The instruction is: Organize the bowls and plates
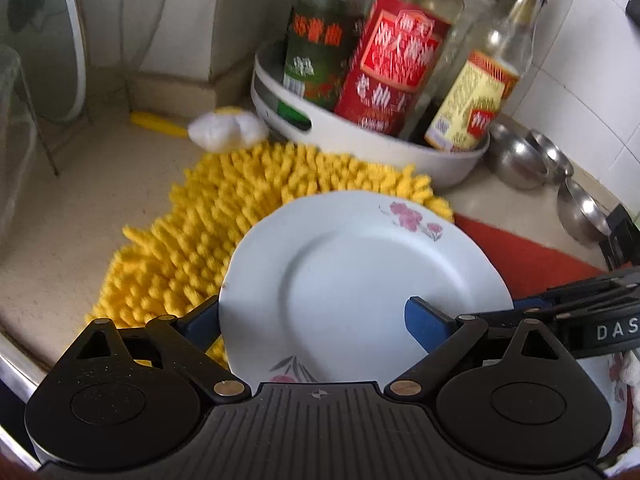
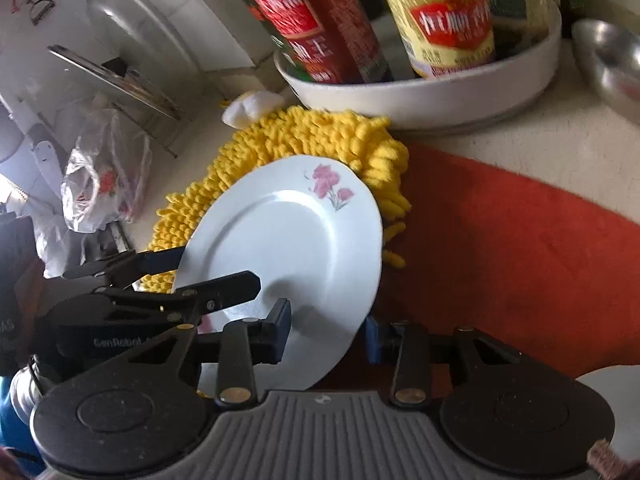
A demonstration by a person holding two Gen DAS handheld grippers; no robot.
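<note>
Plate (image 1: 352,280) fills most of the left wrist view, white with pink flowers on the rim, sitting right between my left gripper's (image 1: 316,322) jaws. Those jaws are spread wide: the left pad sits just outside the plate's near-left edge over the yellow chenille mat (image 1: 224,216), the other pad hovers over the plate's face, and I can't see either one pressing, so I'd call that hand open and just bracketing it. The right gripper (image 1: 580,316) comes in from the right side of my jaws toward the plate's edge. Past the jaw tips there's the white basin of sauce bottles (image 1: 372,140), and off to the right of them a few steel bowls (image 1: 520,156). Switching to the right wrist view, the plate's near rim runs right in between the right gripper's (image 2: 328,330) jaws, which are closed down narrow on it, one blue pad on the face and one behind, so this hand is the one carrying it. The plate is tipped up here, face turned toward the left of my jaws, far rim with the pink flower pointing away from the jaws over the yellow mat, lower edge nearest me above the red cloth (image 2: 500,248). It's round so no real long axis, but edge-on it reads as an oval running away from the jaws. My guess is the edge pinch keeps it steady while the left gripper (image 2: 192,284), to the left of my jaws, stands ready to support.
</note>
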